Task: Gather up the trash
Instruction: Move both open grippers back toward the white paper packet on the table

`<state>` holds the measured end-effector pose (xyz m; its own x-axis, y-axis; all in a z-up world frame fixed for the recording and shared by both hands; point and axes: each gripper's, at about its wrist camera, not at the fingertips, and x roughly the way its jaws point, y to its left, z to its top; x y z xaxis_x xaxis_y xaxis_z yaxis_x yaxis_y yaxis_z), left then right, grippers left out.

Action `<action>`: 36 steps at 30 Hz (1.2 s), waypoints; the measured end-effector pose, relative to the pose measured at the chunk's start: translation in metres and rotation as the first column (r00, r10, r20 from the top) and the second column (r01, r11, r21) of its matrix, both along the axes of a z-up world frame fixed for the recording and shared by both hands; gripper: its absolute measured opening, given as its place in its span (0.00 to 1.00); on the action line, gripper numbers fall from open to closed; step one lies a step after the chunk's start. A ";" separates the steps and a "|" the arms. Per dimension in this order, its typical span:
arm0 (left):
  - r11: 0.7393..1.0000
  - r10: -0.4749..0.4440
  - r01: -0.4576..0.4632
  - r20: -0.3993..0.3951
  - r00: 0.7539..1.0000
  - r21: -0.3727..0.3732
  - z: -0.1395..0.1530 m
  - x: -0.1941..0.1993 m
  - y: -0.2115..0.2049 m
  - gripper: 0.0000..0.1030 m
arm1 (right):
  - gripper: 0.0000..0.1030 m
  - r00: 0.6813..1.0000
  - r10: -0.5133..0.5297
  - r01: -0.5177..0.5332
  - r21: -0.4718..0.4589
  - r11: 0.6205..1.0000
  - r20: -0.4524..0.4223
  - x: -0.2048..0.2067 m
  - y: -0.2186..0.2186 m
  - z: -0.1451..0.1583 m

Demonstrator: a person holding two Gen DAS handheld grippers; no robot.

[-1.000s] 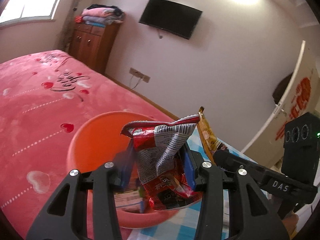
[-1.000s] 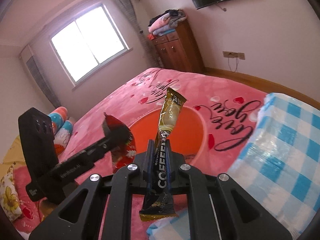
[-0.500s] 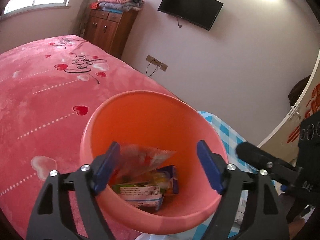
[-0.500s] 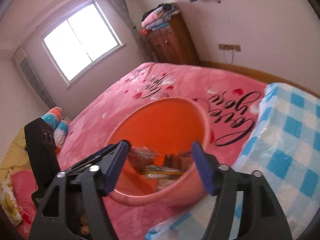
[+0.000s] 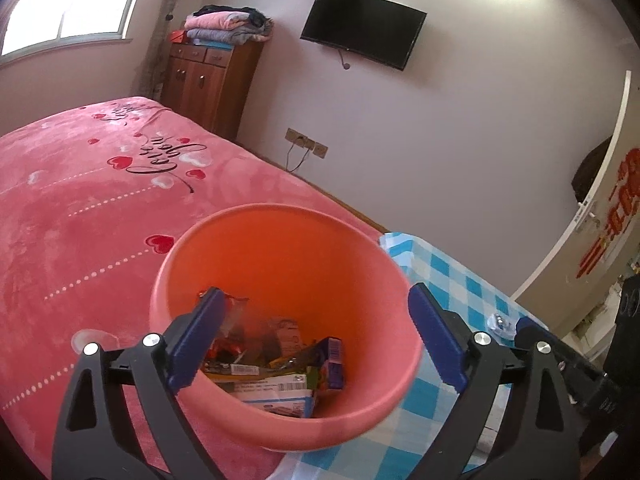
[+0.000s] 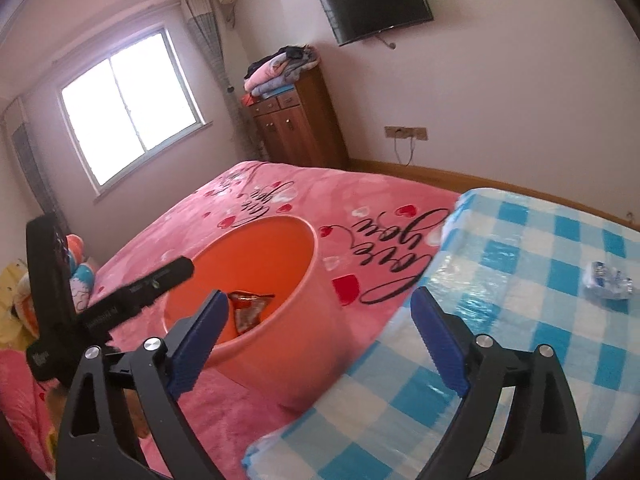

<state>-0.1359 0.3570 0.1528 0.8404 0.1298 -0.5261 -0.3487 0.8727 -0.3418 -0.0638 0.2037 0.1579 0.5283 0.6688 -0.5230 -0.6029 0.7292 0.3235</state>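
Left gripper [image 5: 316, 340] nearest the lens, fingers [image 5: 198, 334] just spread wide, nothing between them but air above the orange bucket [image 5: 280, 428]. Down inside the bucket, a heap of wrappers [image 5: 276, 368]: a red snack bag, a white barcoded packet, a purple-edged box, lying loose on the bottom. Right gripper [image 6: 320, 344] likewise just opened to full spread, gripping nothing, aimed past the bucket's near wall toward the edge of the blue-checked cloth [image 6: 520, 320]. On that cloth, well apart from the bucket, a crumpled clear plastic scrap [image 6: 606, 280]. Bucket standing on the pink bed [image 5: 80, 220], touching the cloth's edge. Farther back, a wooden cabinet [image 5: 208, 84] with folded blankets [image 5: 228, 26] on top, a wall-mounted TV [image 5: 362, 38], a bright window [image 6: 132, 108].
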 end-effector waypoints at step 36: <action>0.972 -0.229 0.231 -0.035 0.973 0.050 0.000 0.015 -0.105 0.90 | 0.91 0.960 -0.277 0.279 -0.033 0.960 0.040 -0.028 -0.132 -0.037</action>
